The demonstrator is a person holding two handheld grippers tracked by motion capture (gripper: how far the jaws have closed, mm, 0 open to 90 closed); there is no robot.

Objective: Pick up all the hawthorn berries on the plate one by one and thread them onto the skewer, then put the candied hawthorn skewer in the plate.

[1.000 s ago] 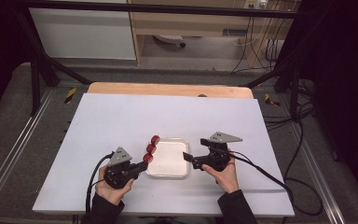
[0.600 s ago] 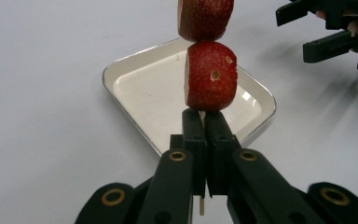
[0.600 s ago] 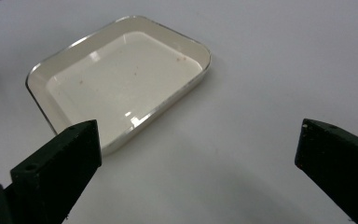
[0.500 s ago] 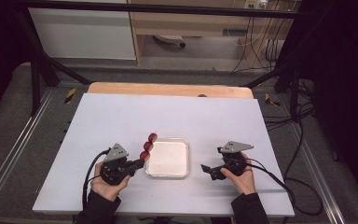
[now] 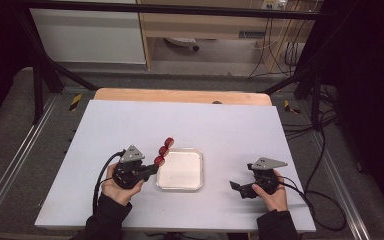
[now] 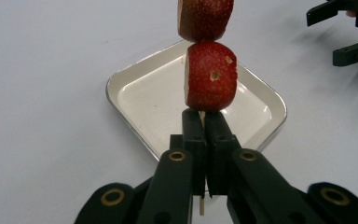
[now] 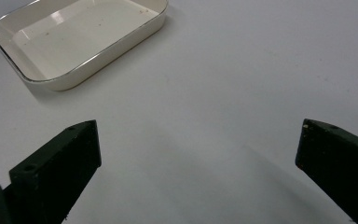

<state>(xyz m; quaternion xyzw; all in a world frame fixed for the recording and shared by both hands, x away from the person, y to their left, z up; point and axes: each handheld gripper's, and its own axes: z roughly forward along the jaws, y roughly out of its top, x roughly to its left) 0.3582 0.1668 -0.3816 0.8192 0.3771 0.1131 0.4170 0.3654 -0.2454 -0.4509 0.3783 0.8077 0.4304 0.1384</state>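
Observation:
A thin wooden skewer [image 6: 200,205] carries three red strawberry pieces [image 5: 163,150], and my left gripper [image 5: 151,167] is shut on its stick just below the lowest piece [image 6: 210,76]. The skewer rises over the left rim of a white square dish [image 5: 180,169] with nothing in it [image 6: 158,100]. To the right of the dish my right gripper [image 5: 237,188] rests low over the table, jaws wide open and holding nothing. The dish [image 7: 74,32] lies ahead and to the left in the right gripper view, a clear gap away.
The work surface is a white tabletop [image 5: 220,130] with a wooden strip [image 5: 180,96] along its far edge. Metal rails [image 5: 10,170] run along both sides. Black frame legs [image 5: 40,75] and cables [image 5: 325,150] stand beyond the table.
My right gripper has drawn away from the dish's right side toward the right front and opened wide. The left gripper keeps the skewer at the dish's left rim, shifted slightly.

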